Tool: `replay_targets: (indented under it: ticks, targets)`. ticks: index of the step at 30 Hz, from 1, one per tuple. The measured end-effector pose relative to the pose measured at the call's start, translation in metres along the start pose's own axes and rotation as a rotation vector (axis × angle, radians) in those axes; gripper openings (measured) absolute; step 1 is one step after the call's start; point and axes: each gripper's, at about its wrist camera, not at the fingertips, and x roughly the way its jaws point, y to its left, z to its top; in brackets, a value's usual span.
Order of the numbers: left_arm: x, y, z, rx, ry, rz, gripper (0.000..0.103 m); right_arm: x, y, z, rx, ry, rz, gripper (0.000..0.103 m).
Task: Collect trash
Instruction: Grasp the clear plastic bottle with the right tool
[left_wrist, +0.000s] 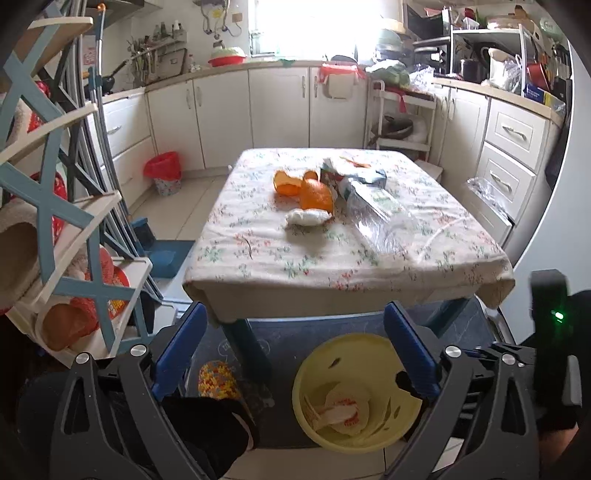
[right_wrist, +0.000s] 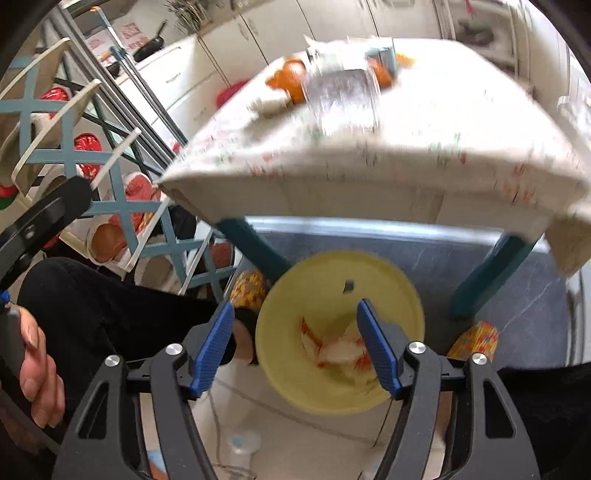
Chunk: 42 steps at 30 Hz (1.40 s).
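Note:
On the flowered table (left_wrist: 332, 266) lie orange peels (left_wrist: 314, 195), a crumpled white tissue (left_wrist: 306, 218), a crushed clear plastic bottle (left_wrist: 373, 218) and paper packets (left_wrist: 354, 173). A yellow bin (left_wrist: 314, 369) stands on the floor at the table's near edge, with wrappers (left_wrist: 343, 410) in its bottom. My left gripper (left_wrist: 295, 332) is open over the bin's left side, nothing between its fingers. In the blurred right wrist view my right gripper (right_wrist: 295, 314) hangs open right above the bin (right_wrist: 332, 269) and its wrappers (right_wrist: 343, 350). The peels (right_wrist: 291, 85) and bottle (right_wrist: 340, 99) show beyond.
A blue and white shoe rack (left_wrist: 55, 221) fills the left. A red-lined small bin (left_wrist: 164, 171) and a blue dustpan (left_wrist: 166, 254) sit on the floor beyond it. The person's dark-clad legs and patterned slippers (right_wrist: 476, 339) flank the yellow bin. Cabinets and a white cart (left_wrist: 402, 118) line the back.

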Motion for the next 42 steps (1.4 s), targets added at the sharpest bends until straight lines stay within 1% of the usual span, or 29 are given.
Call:
replay_targets:
  ticks: [3, 8, 15, 20, 23, 26, 29, 32, 36, 42]
  targets:
    - [0.001, 0.002, 0.002, -0.015, -0.004, 0.006, 0.094, -0.004, -0.001, 0.002, 0.001, -0.022, -0.004, 0.071]
    - [0.002, 0.002, 0.003, -0.01, -0.008, 0.007, 0.094, -0.007, -0.003, 0.004, 0.012, -0.048, -0.013, 0.071]
    - [0.006, 0.002, 0.01, -0.015, -0.014, -0.004, 0.094, -0.014, 0.007, 0.007, -0.03, -0.098, -0.039, 0.072]
    - [0.008, 0.008, 0.031, -0.023, -0.058, 0.011, 0.095, -0.026, 0.01, 0.013, -0.055, -0.176, -0.065, 0.075]
    - [0.016, 0.016, 0.049, -0.046, -0.079, 0.021, 0.095, -0.026, 0.009, 0.015, -0.055, -0.187, -0.071, 0.077]
    - [0.025, 0.022, 0.06, -0.062, -0.081, 0.024, 0.095, -0.027, 0.006, 0.02, -0.044, -0.202, -0.076, 0.077]
    - [0.037, 0.03, 0.069, -0.086, -0.068, 0.015, 0.095, -0.029, 0.002, 0.027, -0.035, -0.22, -0.082, 0.078]
    - [0.055, 0.032, 0.074, -0.098, -0.035, -0.007, 0.095, -0.033, 0.0, 0.04, -0.025, -0.245, -0.081, 0.08]
    - [0.071, 0.026, 0.08, -0.076, -0.008, -0.007, 0.095, -0.036, -0.003, 0.061, -0.017, -0.28, -0.083, 0.082]
    - [0.08, 0.016, 0.084, -0.059, 0.0, -0.005, 0.095, -0.036, -0.005, 0.091, -0.027, -0.311, -0.103, 0.084]
